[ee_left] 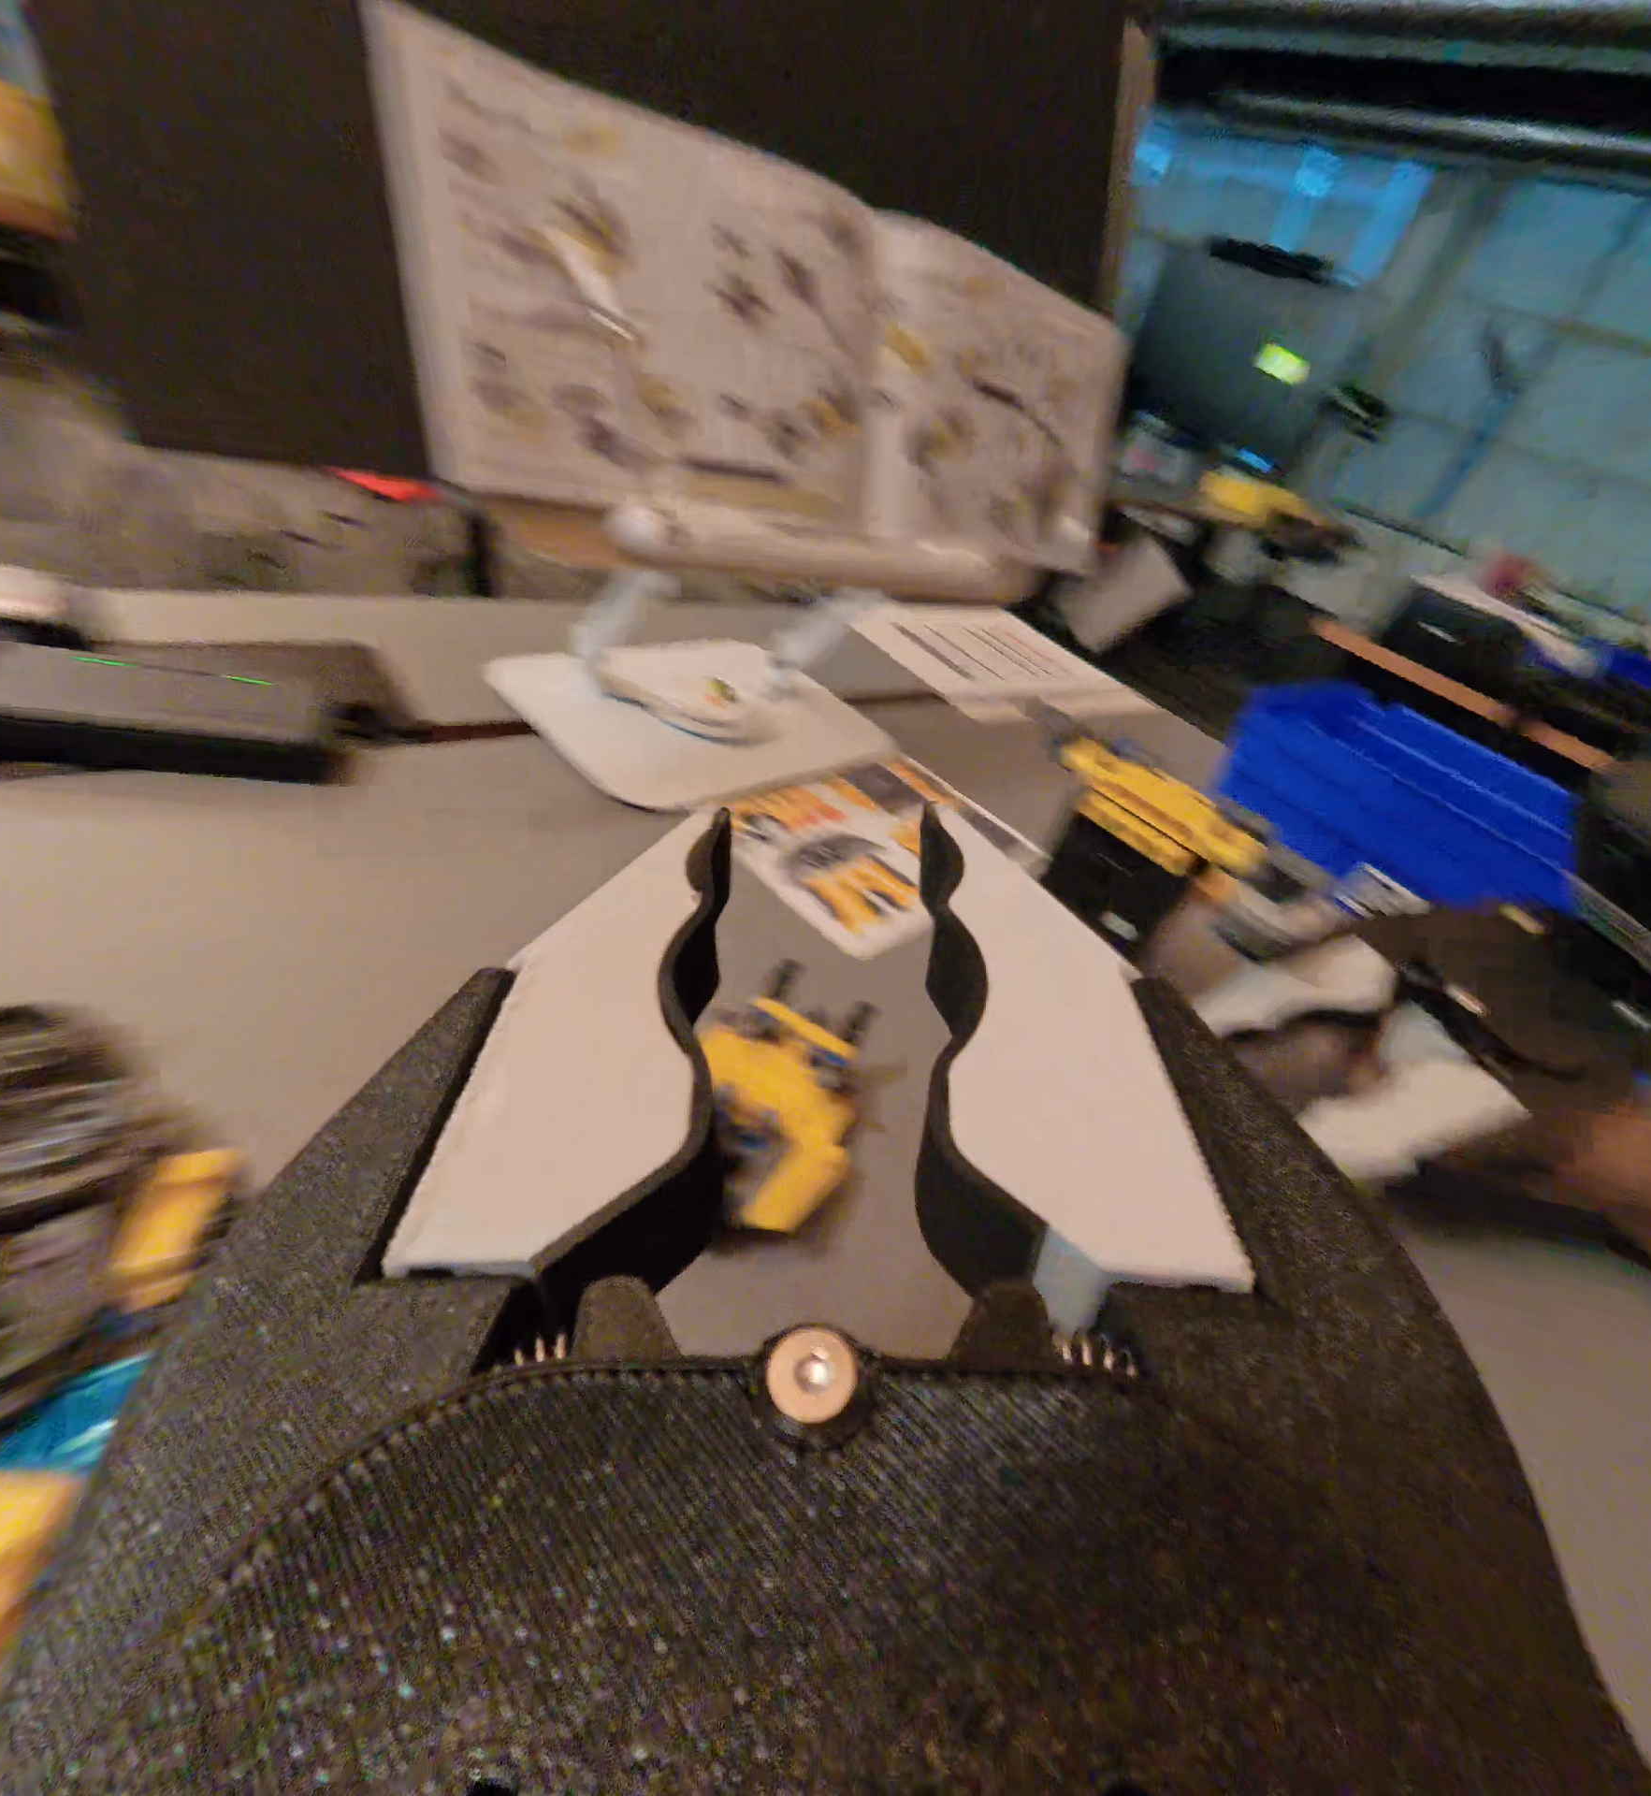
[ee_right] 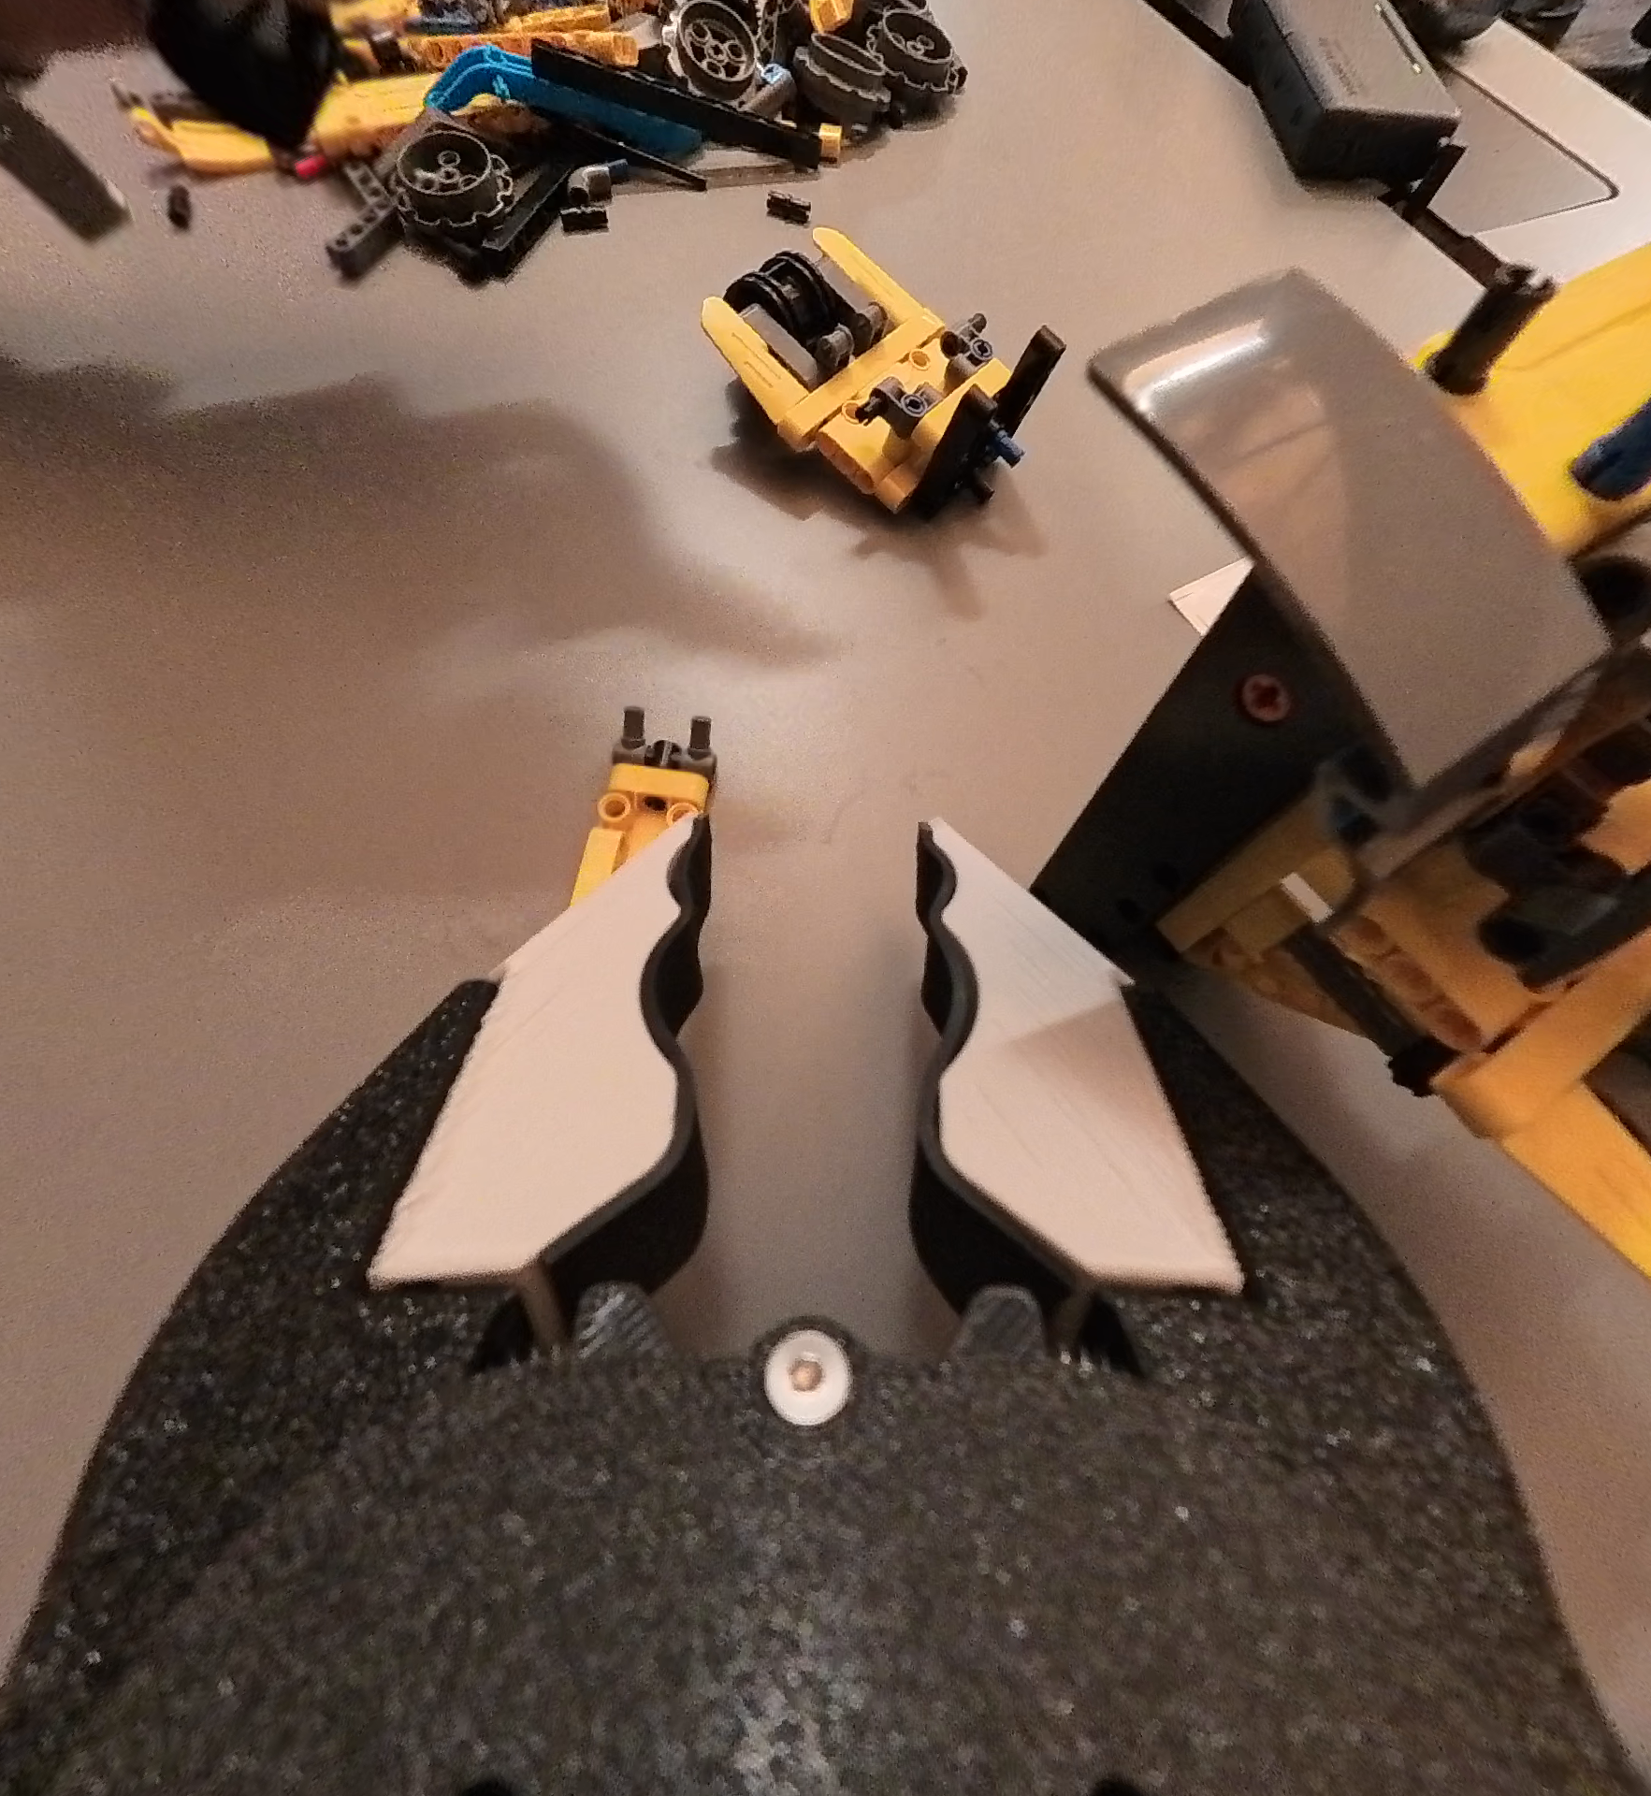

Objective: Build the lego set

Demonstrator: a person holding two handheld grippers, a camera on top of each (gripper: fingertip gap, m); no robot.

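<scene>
In the left wrist view, which is blurred, my left gripper (ee_left: 826, 836) is open and empty above the grey table (ee_left: 316, 923). A small yellow brick assembly (ee_left: 782, 1098) lies on the table and shows through the gap between the fingers. In the right wrist view my right gripper (ee_right: 811, 841) is open and empty, low over the table (ee_right: 316, 680). A small yellow piece with grey pins (ee_right: 651, 787) lies by its left fingertip, partly hidden behind it. The yellow assembly (ee_right: 870, 389) lies farther ahead. A big yellow model with a grey bucket (ee_right: 1336, 505) stands close to the right finger.
A heap of loose yellow, black and blue parts and wheels (ee_right: 607, 87) lies at the far edge, and shows blurred in the left wrist view (ee_left: 24, 1166). An open instruction booklet (ee_left: 705, 321) stands on a holder. A leaflet (ee_left: 850, 865), blue bins (ee_left: 1385, 787) and a black box (ee_right: 1346, 87) are around. Left tips to right tips: about 20 centimetres.
</scene>
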